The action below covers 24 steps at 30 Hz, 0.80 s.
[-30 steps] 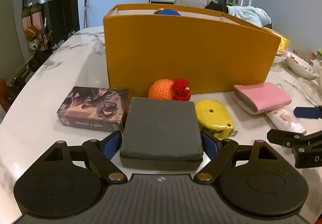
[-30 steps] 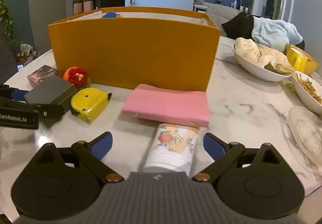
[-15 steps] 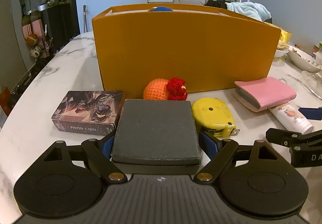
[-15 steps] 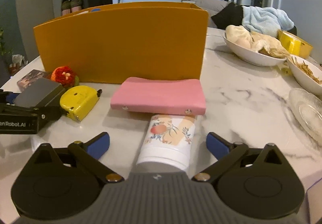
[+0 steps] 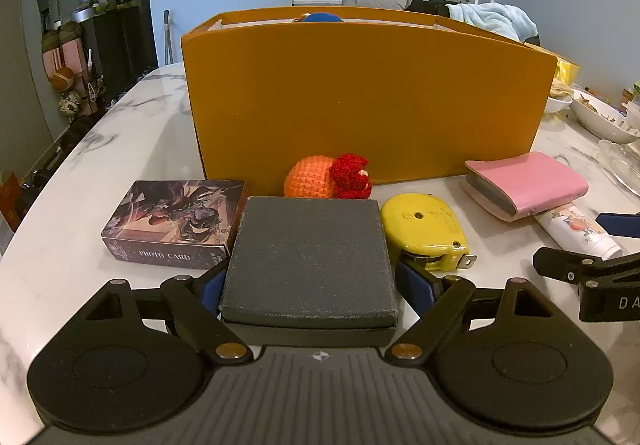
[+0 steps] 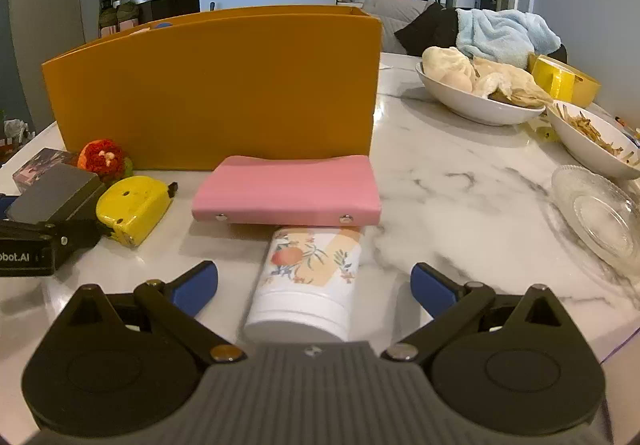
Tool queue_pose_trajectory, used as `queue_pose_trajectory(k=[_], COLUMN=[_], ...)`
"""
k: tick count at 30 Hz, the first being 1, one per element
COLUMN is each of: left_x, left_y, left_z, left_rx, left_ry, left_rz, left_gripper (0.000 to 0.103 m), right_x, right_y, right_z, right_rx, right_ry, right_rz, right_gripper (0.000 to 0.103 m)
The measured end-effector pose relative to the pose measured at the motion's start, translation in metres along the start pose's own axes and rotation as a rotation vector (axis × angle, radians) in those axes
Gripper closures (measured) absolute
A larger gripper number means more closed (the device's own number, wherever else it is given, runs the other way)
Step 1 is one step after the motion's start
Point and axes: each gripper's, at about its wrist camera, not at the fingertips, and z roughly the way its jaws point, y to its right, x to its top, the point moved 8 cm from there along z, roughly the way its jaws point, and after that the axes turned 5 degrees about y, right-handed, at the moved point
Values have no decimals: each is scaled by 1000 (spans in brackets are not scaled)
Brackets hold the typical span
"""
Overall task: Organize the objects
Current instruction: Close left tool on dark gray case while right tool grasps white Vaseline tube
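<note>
My left gripper is shut on a flat grey box that rests on the marble table. Beside the box lie a photo card box, an orange and red crocheted toy and a yellow tape measure. A tall orange bin stands behind them. My right gripper is open wide around a white floral tube, with a gap on each side of it. The tube's far end lies under a pink case.
At the right stand a white bowl of food, a second bowl, a glass dish and a yellow roll. The table's edge curves close on the left. Something blue shows above the bin's rim.
The right gripper's fingers have spread a little wider and the tube now sits closer between them. The left gripper still grips the grey box, barely shifted.
</note>
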Motion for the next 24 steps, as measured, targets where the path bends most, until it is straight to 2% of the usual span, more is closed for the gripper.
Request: queue_pose_trajectory(k=[5, 8, 9, 10, 17, 24], left_x=[0, -1, -1, -2, -4, 0], left_y=[-1, -1, -3, -2, -2, 2], left_z=[0, -3, -4, -5, -16, -31], left_rx=[12, 25, 49, 52, 53, 51], left_ry=[-1, 4, 0, -2, -3, 24], left_rz=[-11, -18, -40, -41, -75, -49], left_gripper=[4, 14, 14, 14, 15, 15], right_x=[0, -1, 0, 0, -4, -17], right_y=[-3, -5, -5, -4, -3, -10], right_z=[-3, -8, -10, -11, -22, -42], right_rx=[19, 23, 16, 1, 27, 63], right_ry=[15, 44, 55, 59, 57, 43], right_rz=[-10, -23, -25, -25, -1, 5], right_gripper=[9, 29, 45, 52, 55, 55])
